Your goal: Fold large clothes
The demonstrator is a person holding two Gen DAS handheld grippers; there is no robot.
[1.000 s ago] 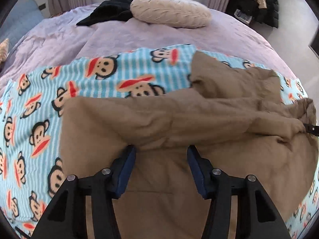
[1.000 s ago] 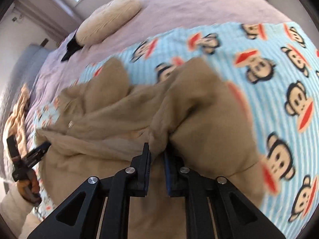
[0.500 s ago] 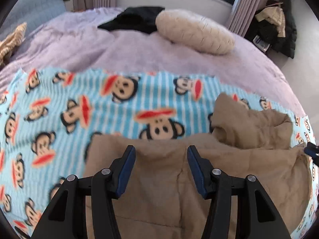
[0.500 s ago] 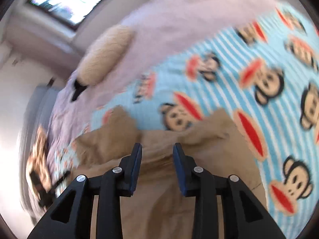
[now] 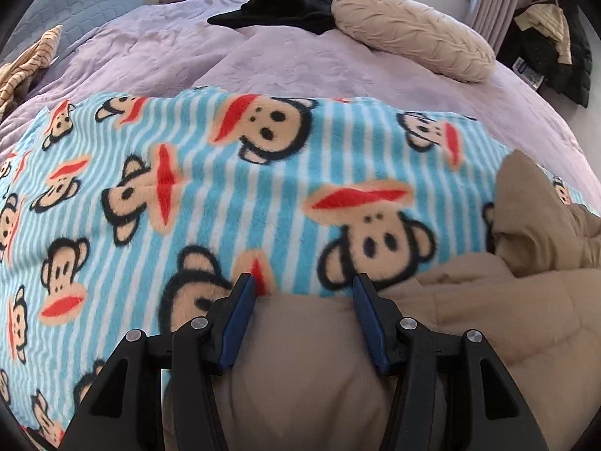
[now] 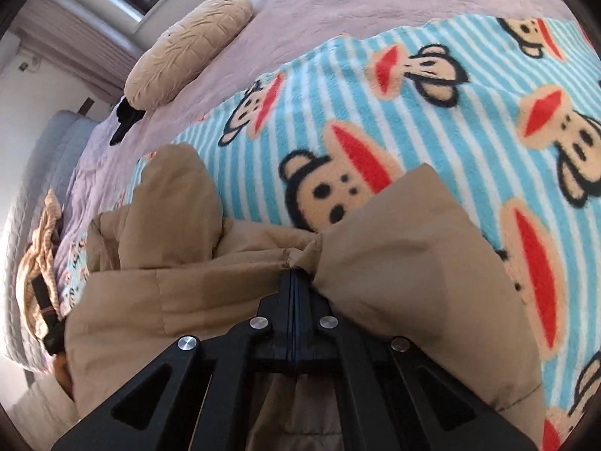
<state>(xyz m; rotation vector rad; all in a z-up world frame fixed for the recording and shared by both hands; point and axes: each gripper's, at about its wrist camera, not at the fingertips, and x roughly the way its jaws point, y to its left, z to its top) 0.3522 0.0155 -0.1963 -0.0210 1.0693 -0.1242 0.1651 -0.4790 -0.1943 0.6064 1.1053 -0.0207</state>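
A large tan padded coat (image 5: 469,319) lies crumpled on a blue striped monkey-print blanket (image 5: 225,195) on the bed. My left gripper (image 5: 300,293) is open, its blue pads either side of the coat's near edge, with cloth between the fingers. In the right wrist view my right gripper (image 6: 296,278) is shut on a gathered fold of the coat (image 6: 394,248). The left gripper (image 6: 50,323) shows small at the far left edge of that view.
A beige pillow (image 5: 413,34) and a black garment (image 5: 285,9) lie at the far side of the lilac bedspread (image 5: 150,56). A striped cloth (image 5: 22,67) lies at the left edge. Dark clothes (image 5: 552,45) are piled beyond the bed's right side.
My right gripper let go of the coat, opened, then shut again on a fold of it. My left gripper drew back toward the coat's near edge and stayed open.
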